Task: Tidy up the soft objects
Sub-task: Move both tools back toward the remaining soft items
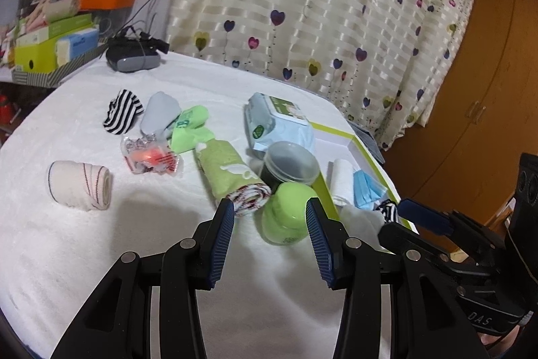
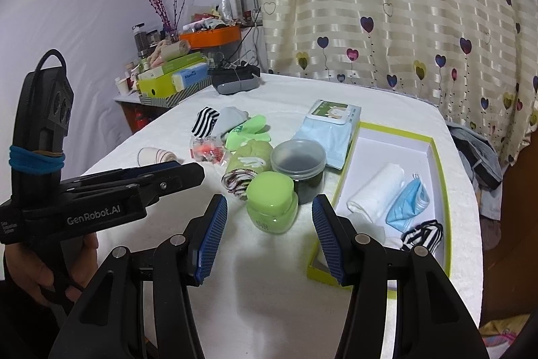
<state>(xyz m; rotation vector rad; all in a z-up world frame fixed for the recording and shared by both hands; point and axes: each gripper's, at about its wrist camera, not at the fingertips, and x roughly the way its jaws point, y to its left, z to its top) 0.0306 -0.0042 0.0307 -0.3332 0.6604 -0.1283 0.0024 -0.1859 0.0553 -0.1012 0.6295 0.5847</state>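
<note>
Soft objects, part sorted, lie on a tabletop (image 1: pixel 67 258) under a white fleecy cover.

In the lime-edged white box (image 2: pixel 437 157) at the right edge of the tabletop:
- rolled white cloth (image 2: pixel 376 190);
- crumpled blue face mask (image 2: pixel 408 204), touching the cloth;
- black-and-white striped piece (image 2: pixel 422 232) at the near end.

Loose on the cover, left of the box:
- bandage roll (image 1: pixel 80 185), apart from the rest at far left;
- striped sock (image 1: pixel 122 111);
- grey sock (image 1: pixel 158 115), beside the striped one;
- bright green cloth (image 1: pixel 191 127);
- clear packet with an orange item inside (image 1: pixel 151 158);
- pale green rolled cloth with a striped end (image 1: pixel 232 179);
- pack of wet wipes (image 1: pixel 279 123), its corner over the box rim;
- dark jar with a clear lid (image 1: pixel 291 162);
- green-lidded jar (image 1: pixel 285 214), nearest the cameras, just in front of the dark jar.

Left gripper (image 1: pixel 270 239): fingers spread, nothing between the pads, the green-lidded jar lying just beyond the tips. A hand (image 2: pixel 37 271) grips its handle.

Right gripper (image 2: pixel 269 239): fingers spread and empty, poised above the cover between the green-lidded jar and the near corner of the box.

Behind: a heart-print curtain (image 1: pixel 319 5) and a cluttered side shelf (image 1: pixel 50 39).
</note>
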